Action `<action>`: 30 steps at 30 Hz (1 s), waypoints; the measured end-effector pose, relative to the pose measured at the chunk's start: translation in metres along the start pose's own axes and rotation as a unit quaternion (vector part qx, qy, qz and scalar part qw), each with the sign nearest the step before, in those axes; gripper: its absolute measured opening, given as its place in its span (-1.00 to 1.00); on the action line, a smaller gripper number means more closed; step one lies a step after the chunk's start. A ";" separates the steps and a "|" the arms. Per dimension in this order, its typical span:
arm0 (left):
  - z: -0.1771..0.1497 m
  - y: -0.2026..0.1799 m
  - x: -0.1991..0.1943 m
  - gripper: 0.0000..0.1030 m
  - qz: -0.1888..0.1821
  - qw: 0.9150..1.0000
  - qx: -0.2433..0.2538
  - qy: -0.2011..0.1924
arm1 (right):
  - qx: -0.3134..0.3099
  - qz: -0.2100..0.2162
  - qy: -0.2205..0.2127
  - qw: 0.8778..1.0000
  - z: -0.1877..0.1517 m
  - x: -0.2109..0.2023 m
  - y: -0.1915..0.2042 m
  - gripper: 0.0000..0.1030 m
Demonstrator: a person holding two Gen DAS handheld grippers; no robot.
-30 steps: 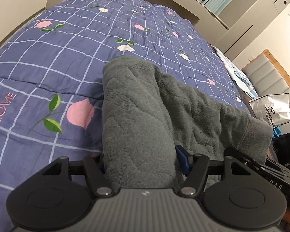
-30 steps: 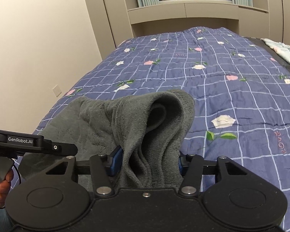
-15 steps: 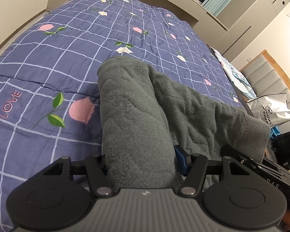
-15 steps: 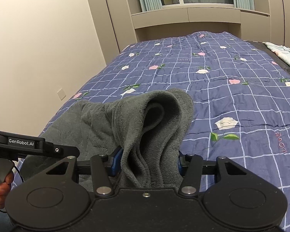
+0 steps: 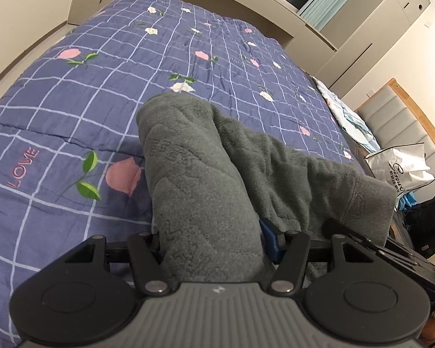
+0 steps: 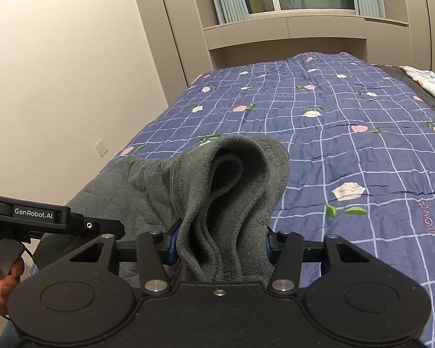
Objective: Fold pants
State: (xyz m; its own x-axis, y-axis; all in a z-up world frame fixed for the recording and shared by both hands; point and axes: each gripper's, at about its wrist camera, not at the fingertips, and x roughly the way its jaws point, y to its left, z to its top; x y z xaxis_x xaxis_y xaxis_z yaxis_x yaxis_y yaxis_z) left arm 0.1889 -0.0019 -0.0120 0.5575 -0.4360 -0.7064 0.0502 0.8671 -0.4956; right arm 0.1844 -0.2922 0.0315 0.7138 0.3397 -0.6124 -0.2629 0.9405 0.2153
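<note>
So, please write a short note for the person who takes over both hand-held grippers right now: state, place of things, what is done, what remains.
Left hand-held gripper: shut on a thick bunch of the grey fleece pants.
Right hand-held gripper: shut on the other bunched end of the pants.
Place: the pants hang between both grippers at the near edge of the blue flowered quilt.
Done: both ends gripped.
Left: lay the pants down on the quilt, fold them and smooth them.
</note>
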 end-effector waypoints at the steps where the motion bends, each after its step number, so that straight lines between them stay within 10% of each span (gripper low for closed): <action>1: 0.002 0.000 -0.001 0.22 0.001 1.000 0.001 -0.001 | 0.002 0.002 0.000 1.000 0.001 0.000 0.001 0.01; 22: 0.093 0.031 0.001 0.23 0.042 0.998 0.006 -0.051 | 0.010 0.052 -0.022 0.998 0.067 0.080 0.033 -0.01; 30: 0.089 0.068 0.042 0.39 0.066 0.998 -0.022 -0.013 | 0.024 0.036 0.021 0.999 0.065 0.125 0.025 0.06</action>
State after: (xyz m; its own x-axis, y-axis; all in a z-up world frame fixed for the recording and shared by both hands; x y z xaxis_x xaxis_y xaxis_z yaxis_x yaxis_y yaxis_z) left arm 0.2891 0.0607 -0.0303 0.5778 -0.3127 -0.7539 -0.0601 0.9049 -0.4213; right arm 0.3095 -0.2260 0.0095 0.6657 0.4072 -0.6254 -0.2800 0.9131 0.2965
